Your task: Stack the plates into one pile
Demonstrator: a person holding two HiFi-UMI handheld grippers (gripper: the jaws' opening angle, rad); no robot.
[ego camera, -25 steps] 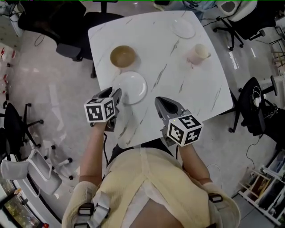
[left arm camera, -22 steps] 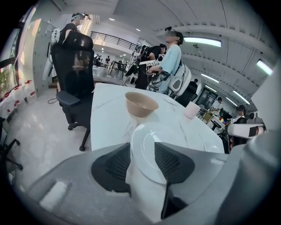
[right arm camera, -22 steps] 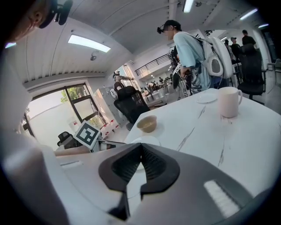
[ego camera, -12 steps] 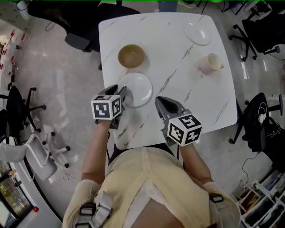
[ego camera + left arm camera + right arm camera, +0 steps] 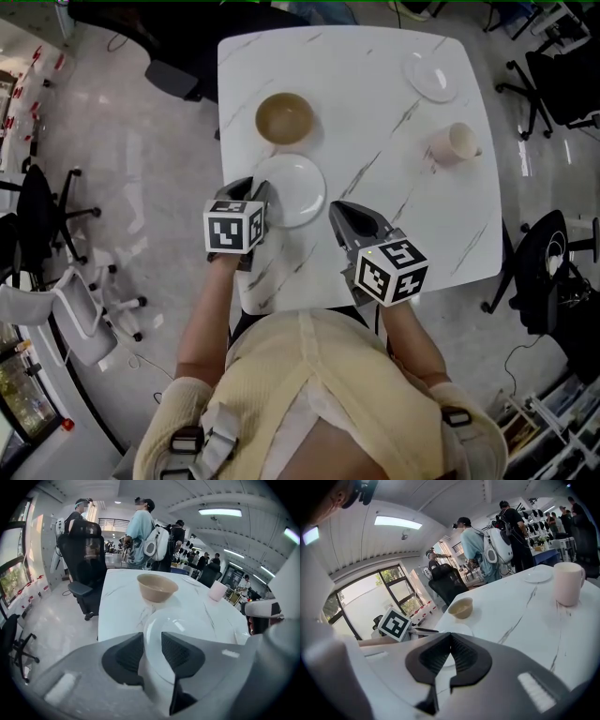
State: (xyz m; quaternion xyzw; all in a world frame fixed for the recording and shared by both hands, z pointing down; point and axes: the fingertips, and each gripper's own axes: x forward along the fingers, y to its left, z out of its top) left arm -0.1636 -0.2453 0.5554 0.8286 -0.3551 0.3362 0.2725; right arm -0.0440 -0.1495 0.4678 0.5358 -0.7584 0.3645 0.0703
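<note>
Nearest to us, at the lower middle of the head view, the right gripper (image 5: 343, 215) hangs over the near part of the table (image 5: 375, 112). Its jaws are pressed together with nothing between them, and we judge that it waits there so as not to disturb the other hand. Just left of it, the left gripper (image 5: 152, 641) stands at the left rim of the near plate (image 5: 295, 187), one jaw outside the rim and the other over the inside of the plate. Its jaws have just been closing. In the left gripper view the rim fills the gap and the pads seem to touch it on both sides, so we read this as a pinch on the rim. How firm it is we cannot tell, and the plate lies flat on the table. A grip on the rim makes sense, because a flat plate offers little else to hold. Just beyond it, towards the top of the frame, stands a brown bowl (image 5: 284, 118), near the plate but apart from it. Further right is a pink cup (image 5: 452, 143). At the upper right corner of the table lies the far plate (image 5: 430, 76), well apart from the first, so one plate must be carried across to make the pile. In the head view the left gripper covers the pinched part of the rim. In the right gripper view the near plate is mostly hidden behind that gripper's own jaws.
</note>
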